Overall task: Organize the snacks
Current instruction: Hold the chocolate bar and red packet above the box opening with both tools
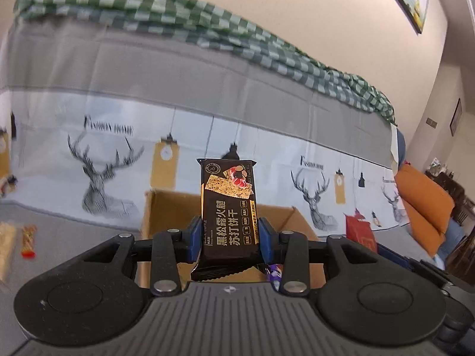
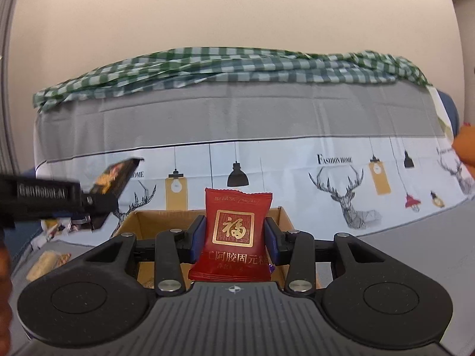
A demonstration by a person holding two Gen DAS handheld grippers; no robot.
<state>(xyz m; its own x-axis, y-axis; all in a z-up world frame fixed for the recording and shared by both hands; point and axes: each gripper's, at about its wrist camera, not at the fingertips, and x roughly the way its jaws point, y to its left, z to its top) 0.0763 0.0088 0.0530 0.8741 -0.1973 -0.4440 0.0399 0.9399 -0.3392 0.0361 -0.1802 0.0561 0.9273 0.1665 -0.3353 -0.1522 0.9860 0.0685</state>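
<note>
Two packs held | left tool (image 1: 231,238) clamped mid-length on black cracker pack (image 1: 228,207), brittle inside | right tool (image 2: 235,238) pinching red pouch (image 2: 236,234), light, slick, crinkly | both above cardboard box (image 2: 148,222)

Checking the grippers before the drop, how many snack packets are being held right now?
2: a black cracker packet clamped in the left gripper, a red packet in the right gripper.

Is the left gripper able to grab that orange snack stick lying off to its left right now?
Probably not yet: the left gripper is shut on the black cracker packet, so the orange snack stick, though unobstructed, would have to wait until the packet is dropped.
</note>
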